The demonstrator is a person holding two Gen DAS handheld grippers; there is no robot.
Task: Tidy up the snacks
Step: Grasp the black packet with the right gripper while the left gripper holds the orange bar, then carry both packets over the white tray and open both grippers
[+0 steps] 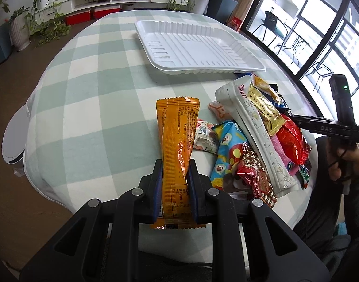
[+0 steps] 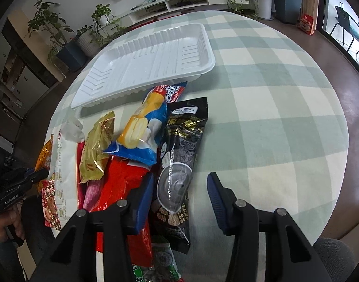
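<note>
While the left tool (image 1: 173,176) clamps the orange packet (image 1: 177,141), the right tool (image 2: 180,188) gapes.

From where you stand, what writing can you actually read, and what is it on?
"DAS": side of the right tongs, seen in the left view.
"ipo": blue, red and yellow packet; any earlier letters unclear.
Orange packet in the left tongs: print too small to read.
Other wrappers: too blurred.
</note>
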